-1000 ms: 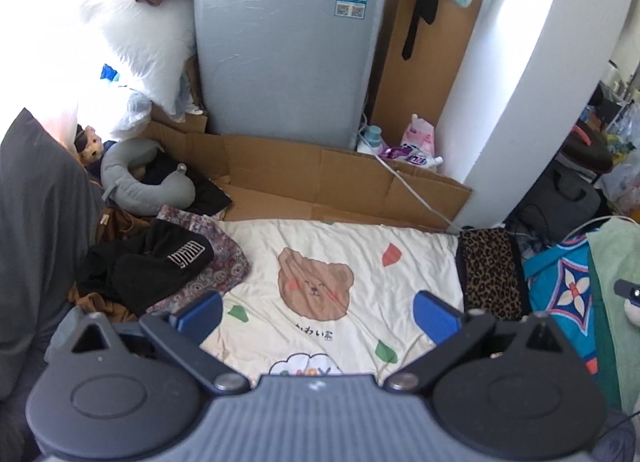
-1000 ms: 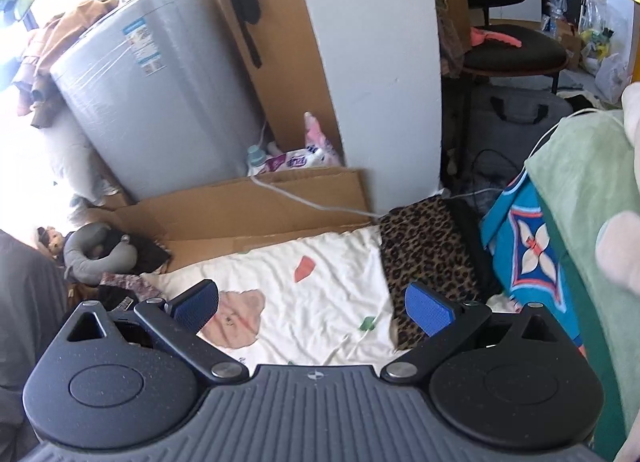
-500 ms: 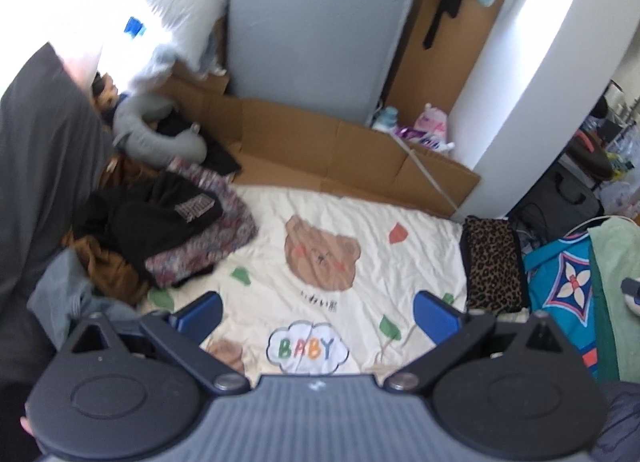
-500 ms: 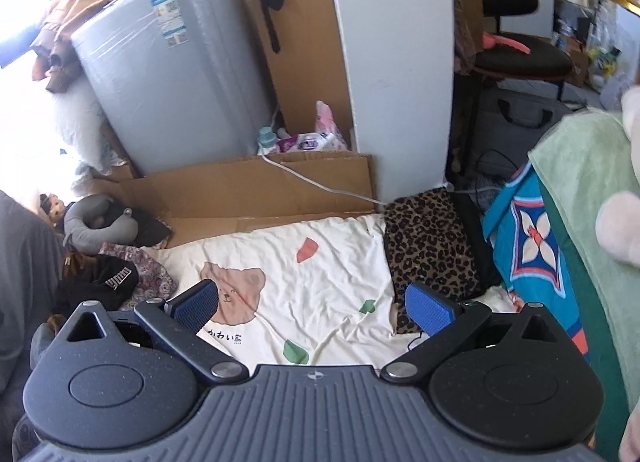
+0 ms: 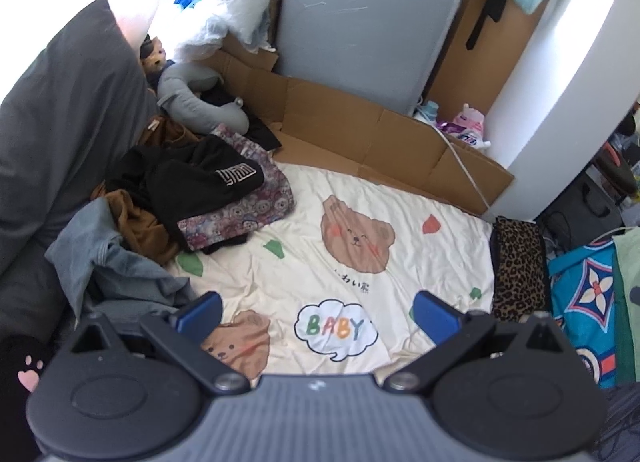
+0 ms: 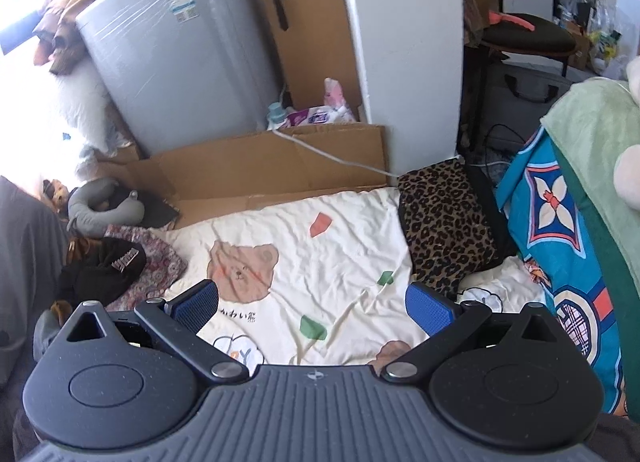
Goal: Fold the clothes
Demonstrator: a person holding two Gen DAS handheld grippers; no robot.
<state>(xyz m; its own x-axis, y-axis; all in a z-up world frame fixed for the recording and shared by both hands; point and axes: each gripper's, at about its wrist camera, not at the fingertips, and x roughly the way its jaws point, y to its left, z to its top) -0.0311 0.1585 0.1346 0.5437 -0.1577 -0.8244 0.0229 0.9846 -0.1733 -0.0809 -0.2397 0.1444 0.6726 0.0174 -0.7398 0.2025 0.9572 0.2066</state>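
Note:
A heap of clothes lies at the left of a cream bear-print sheet [image 5: 360,270]: a black garment with white lettering [image 5: 208,182], a floral patterned piece [image 5: 240,214], a brown one [image 5: 140,222] and a grey-blue one [image 5: 116,270]. My left gripper [image 5: 318,316] hangs open above the sheet, just right of the grey-blue garment, holding nothing. A folded leopard-print garment [image 6: 444,222] rests at the sheet's right edge. My right gripper [image 6: 312,308] is open and empty over the sheet [image 6: 320,254], with the black garment [image 6: 104,270] to its left.
A grey wrapped appliance [image 5: 360,22] and flattened cardboard [image 5: 360,134] stand behind the sheet. A white pillar [image 6: 404,54], a black chair [image 6: 520,34], and a blue patterned bag [image 6: 560,242] bound the right. A grey neck pillow [image 5: 192,106] and dark cushion [image 5: 60,122] lie left.
The left view has tilted down and shifted left, bringing the clothes heap and the sheet's "BABY" print into sight. The right view moved slightly left and nearer the sheet. Both grippers stayed open.

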